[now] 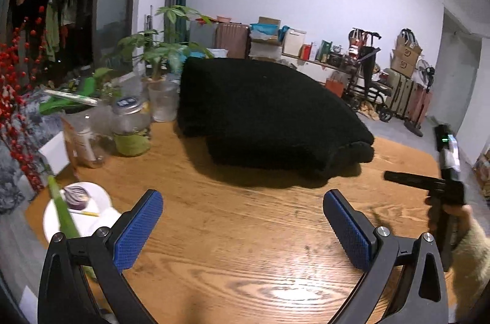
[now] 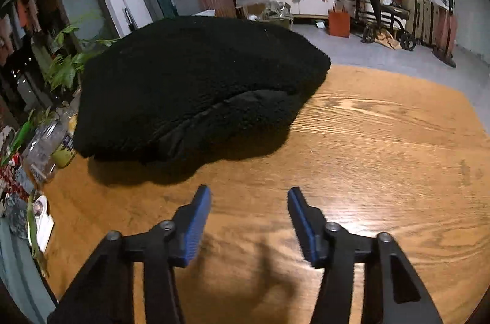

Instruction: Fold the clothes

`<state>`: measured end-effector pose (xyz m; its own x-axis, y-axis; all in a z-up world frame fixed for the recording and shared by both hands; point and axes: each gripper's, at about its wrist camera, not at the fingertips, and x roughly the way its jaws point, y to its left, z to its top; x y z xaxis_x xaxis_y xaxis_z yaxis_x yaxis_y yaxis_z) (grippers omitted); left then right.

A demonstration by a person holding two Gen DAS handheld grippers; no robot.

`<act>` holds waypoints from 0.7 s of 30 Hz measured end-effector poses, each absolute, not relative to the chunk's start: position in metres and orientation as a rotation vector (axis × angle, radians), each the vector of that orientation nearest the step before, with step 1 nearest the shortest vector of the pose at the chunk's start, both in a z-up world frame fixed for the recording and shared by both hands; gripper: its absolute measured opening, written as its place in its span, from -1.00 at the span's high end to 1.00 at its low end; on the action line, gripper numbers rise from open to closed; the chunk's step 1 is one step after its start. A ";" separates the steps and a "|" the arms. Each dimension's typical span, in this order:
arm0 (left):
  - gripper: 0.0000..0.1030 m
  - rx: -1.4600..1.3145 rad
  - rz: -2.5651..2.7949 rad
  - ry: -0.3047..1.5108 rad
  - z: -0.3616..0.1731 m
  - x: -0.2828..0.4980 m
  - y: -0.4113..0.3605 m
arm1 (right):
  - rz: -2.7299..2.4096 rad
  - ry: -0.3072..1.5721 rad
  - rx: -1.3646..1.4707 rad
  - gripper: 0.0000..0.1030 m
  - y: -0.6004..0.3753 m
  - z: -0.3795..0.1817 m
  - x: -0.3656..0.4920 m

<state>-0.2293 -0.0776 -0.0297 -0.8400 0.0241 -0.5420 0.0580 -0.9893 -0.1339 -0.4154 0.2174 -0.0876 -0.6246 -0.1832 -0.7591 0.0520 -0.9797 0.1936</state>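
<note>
A black fleecy garment point(image 1: 263, 109) lies folded in a thick bundle on the wooden table point(image 1: 239, 232); the right wrist view shows the same garment point(image 2: 190, 85) with its folded edges facing me. My left gripper point(image 1: 243, 201) hangs open over bare wood, short of the bundle, with nothing between its blue pads point(image 1: 137, 232). My right gripper point(image 2: 248, 195) also stands open over bare wood near the bundle's front, holding nothing. In the left wrist view the right gripper's black body point(image 1: 441, 186) shows at the far right, held by a hand in a beige fleece sleeve point(image 1: 468, 250).
Glass jars point(image 1: 130, 125) and potted plants point(image 1: 159, 54) crowd the table's left side. A white plate point(image 1: 101, 195) with a halved red onion sits at the front left, with red berry branches point(image 1: 15, 97) beyond. Suitcases, boxes and a cart line the far wall.
</note>
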 end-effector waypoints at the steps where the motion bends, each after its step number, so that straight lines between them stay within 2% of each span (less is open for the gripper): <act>1: -1.00 0.883 -2.995 0.241 -0.030 -0.230 -0.076 | -2.697 -0.245 1.299 0.00 0.216 -0.091 -0.420; 6: -1.00 0.771 -3.027 0.333 -0.009 -0.221 -0.076 | -2.675 -0.265 1.338 0.01 0.204 -0.097 -0.416; 9: -1.00 0.662 -3.043 0.335 0.005 -0.204 -0.072 | -2.689 -0.266 1.302 -0.17 0.203 -0.088 -0.392; 11: -1.00 0.589 -3.051 0.336 0.014 -0.192 -0.069 | -2.702 -0.224 1.269 -0.19 0.203 -0.078 -0.377; 13: -1.00 0.599 -3.052 0.340 0.012 -0.181 -0.065 | -2.712 -0.175 1.243 -0.19 0.203 -0.068 -0.367; 21: -1.00 0.748 -3.020 0.405 -0.021 -0.183 -0.052 | -2.661 -0.227 1.242 -0.18 0.202 -0.074 -0.366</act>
<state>-0.1829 -0.0524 -0.0214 -0.8863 0.0579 -0.4595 0.0653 -0.9666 -0.2477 -0.3659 0.2019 -0.0738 -0.6286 -0.2400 -0.7397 0.1115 -0.9692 0.2197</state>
